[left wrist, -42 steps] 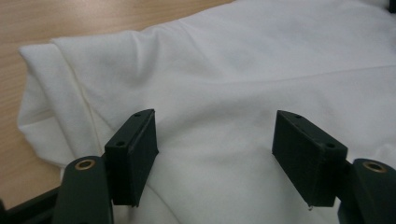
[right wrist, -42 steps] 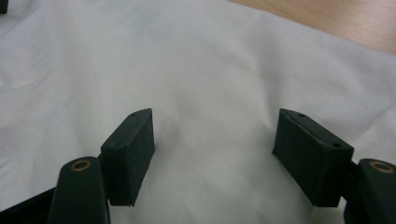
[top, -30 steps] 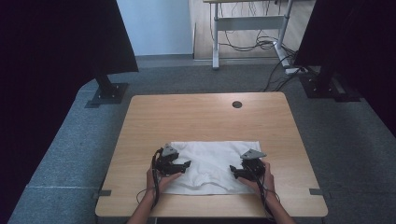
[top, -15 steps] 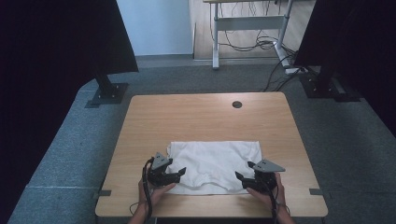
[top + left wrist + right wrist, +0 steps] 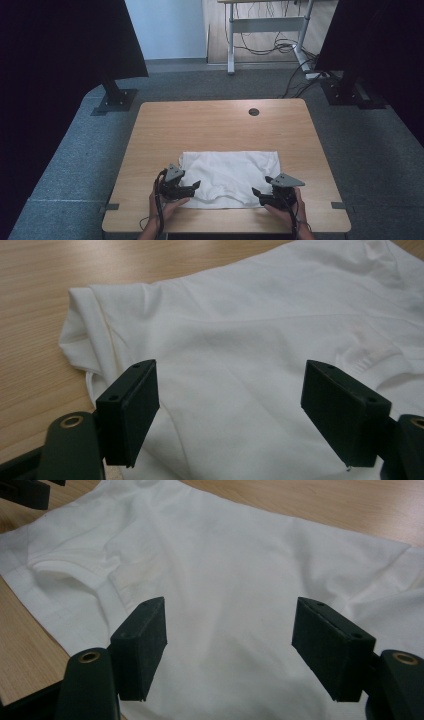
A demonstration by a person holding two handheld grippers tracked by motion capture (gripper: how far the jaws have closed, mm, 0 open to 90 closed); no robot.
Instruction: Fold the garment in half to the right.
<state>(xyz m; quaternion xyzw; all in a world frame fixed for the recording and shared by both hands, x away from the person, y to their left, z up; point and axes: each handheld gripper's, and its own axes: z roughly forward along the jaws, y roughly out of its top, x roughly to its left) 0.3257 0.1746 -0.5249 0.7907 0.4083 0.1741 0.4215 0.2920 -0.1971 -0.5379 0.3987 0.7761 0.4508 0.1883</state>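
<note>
A wooden table (image 5: 220,125) is seen from above, standing on grey carpet (image 5: 75,165), with dark curtains (image 5: 60,45) hung at both sides on black floor stands (image 5: 116,98). A desk frame with loose cables (image 5: 280,47) is set well behind the table. A round cable hole (image 5: 254,111) is sunk into the far part of the tabletop, well apart from everything else. A folded white cloth (image 5: 232,175) is laid flat on the near half of the table, with nothing on top of it. The left gripper (image 5: 194,187) is held at the cloth's near left corner; its jaws have just been opening and stand wide, no cloth pinched between them. The right gripper (image 5: 259,193) is held at the near right corner, jaws likewise spread wide above the fabric.
</note>
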